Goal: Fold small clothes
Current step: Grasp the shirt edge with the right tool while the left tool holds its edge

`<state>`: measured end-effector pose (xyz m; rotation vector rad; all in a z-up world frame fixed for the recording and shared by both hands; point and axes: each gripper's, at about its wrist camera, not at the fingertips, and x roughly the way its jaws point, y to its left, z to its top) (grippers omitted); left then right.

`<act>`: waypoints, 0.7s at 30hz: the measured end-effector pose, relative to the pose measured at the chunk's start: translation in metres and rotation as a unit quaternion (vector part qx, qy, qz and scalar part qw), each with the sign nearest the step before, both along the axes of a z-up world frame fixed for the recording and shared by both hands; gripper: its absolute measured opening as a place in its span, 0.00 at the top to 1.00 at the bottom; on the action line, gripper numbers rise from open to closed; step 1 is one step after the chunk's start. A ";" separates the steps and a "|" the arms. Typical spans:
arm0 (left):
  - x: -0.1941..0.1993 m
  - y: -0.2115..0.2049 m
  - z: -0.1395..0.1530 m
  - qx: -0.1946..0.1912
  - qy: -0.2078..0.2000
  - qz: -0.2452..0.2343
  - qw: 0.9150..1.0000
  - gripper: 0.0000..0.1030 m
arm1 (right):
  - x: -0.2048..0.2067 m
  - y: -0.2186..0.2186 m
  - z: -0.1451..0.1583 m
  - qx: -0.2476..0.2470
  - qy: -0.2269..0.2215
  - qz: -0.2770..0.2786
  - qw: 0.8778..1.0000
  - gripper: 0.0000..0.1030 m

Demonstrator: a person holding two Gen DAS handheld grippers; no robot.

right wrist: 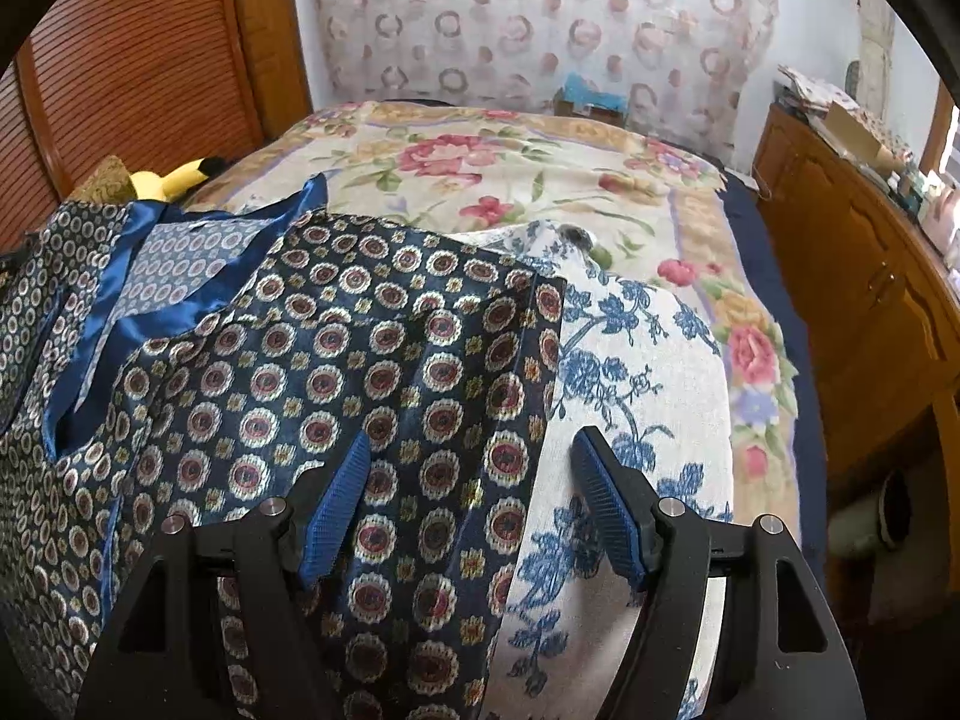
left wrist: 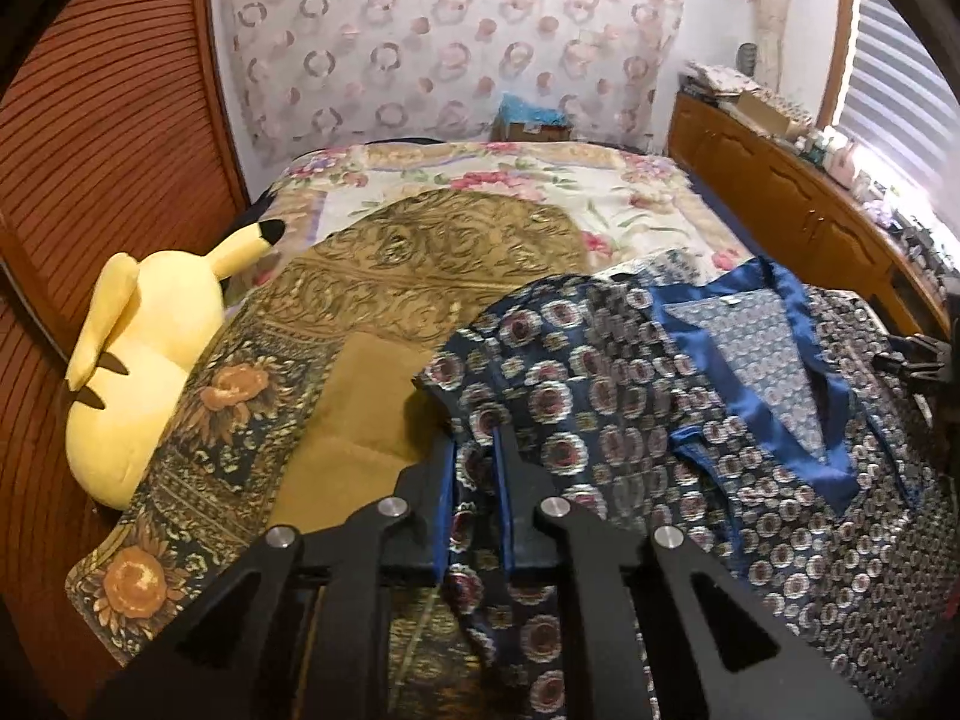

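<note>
Left wrist view: the left gripper [left wrist: 477,438] stood nearly closed, its black fingers with blue pads [left wrist: 445,510] pinching a raised fold at the left edge of the navy medallion-print garment with a bright blue satin collar [left wrist: 600,396]. The garment lay spread over the right half of the bed, its V-shaped collar opening at the far end with the point of the V toward the camera, so its long axis ran from the near edge away toward the wall. The pale reverse of the fabric showed inside the neckline. To the left lay a gold and dark sunflower-patterned throw [left wrist: 384,276], with a yellow plush toy with black-tipped ears [left wrist: 138,372] beside it against the slatted wooden panel [left wrist: 120,120]. A cream floral bedspread [left wrist: 540,192] covered the far part of the bed. Motion blur softened the garment's print.

Right wrist view: the right gripper [right wrist: 471,450] stood wide, jaws apart, hovering over the garment's right-hand edge [right wrist: 360,360]; its left pad [right wrist: 336,498] sat above the navy fabric and its right pad [right wrist: 606,504] above a white cloth with blue floral print [right wrist: 636,360]. Whether either pad touched the cloth could not be judged. The garment's straight right edge ran away from the camera. A wooden cabinet [right wrist: 852,276] stood along the right wall.
</note>
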<state>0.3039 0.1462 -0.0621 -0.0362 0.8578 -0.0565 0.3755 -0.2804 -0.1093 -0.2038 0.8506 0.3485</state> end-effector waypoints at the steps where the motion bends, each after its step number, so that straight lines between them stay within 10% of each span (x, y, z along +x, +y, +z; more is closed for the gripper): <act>1: 0.001 0.003 -0.001 0.000 0.002 0.005 1.000 0.87 | 0.003 0.001 0.001 0.000 0.000 0.002 1.000 0.38; 5: 0.002 0.011 -0.008 -0.017 0.004 0.007 1.000 0.85 | 0.014 0.001 0.004 0.005 0.003 0.006 1.000 0.55; 9: -0.001 0.008 -0.006 -0.023 -0.002 -0.006 1.000 0.99 | 0.023 -0.005 0.006 0.033 0.010 0.007 0.999 0.98; 21: -0.073 -0.015 0.053 -0.045 -0.087 -0.049 0.994 1.00 | -0.044 -0.009 0.058 0.064 -0.073 -0.006 0.995 1.00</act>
